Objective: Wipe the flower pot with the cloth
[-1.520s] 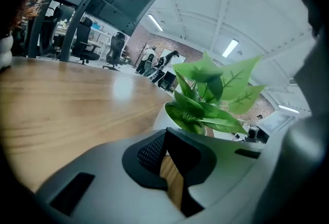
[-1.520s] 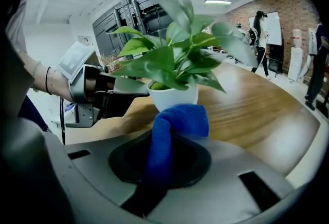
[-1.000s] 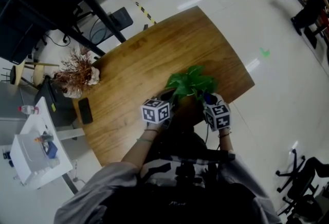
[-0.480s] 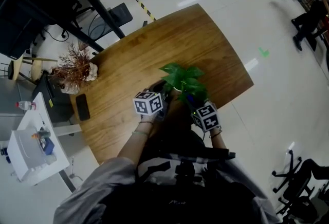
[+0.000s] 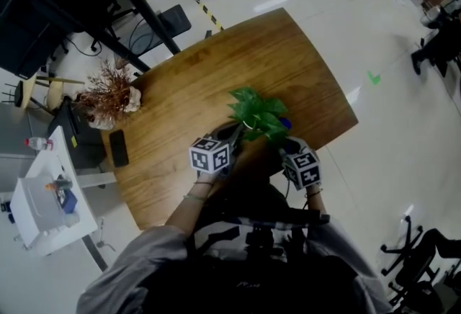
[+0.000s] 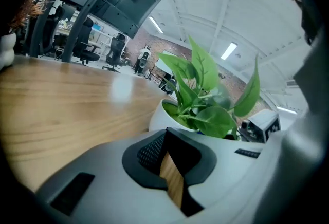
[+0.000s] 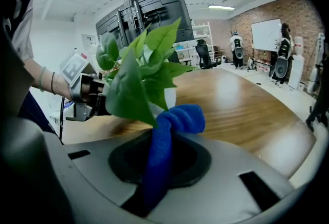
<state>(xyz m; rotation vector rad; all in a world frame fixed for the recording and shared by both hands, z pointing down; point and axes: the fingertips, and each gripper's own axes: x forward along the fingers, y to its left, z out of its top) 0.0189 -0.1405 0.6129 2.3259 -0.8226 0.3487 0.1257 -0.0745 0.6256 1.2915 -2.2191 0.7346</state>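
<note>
- A white flower pot point(image 6: 165, 114) with a green leafy plant point(image 5: 257, 111) is standing on the wooden worktop point(image 5: 216, 78), close to the edge nearest the person.
- The left gripper point(image 5: 233, 135) is sitting just beside the pot on the person's left. Its fingers point(image 6: 149, 152) are pressing together at the tips and holding nothing, with only a thin strip of worktop showing behind them.
- In the left gripper view, the pot is standing upright just past the fingers. Whether they are touching it cannot be told.
- The right gripper point(image 5: 289, 142) is coming at the pot from the person's right. Its fingers are clamping tight on a blue cloth point(image 7: 179, 118).
- The cloth is bunching into a rounded wad beyond the fingertips, right up by the pot's side and under a hanging leaf point(image 7: 128, 92). Contact with the pot cannot be made out.
- Well apart at the far left end of the worktop, a bunch of dried reddish twigs point(image 5: 108, 95) is standing, and a black phone point(image 5: 119, 149) is lying flat near it.
</note>
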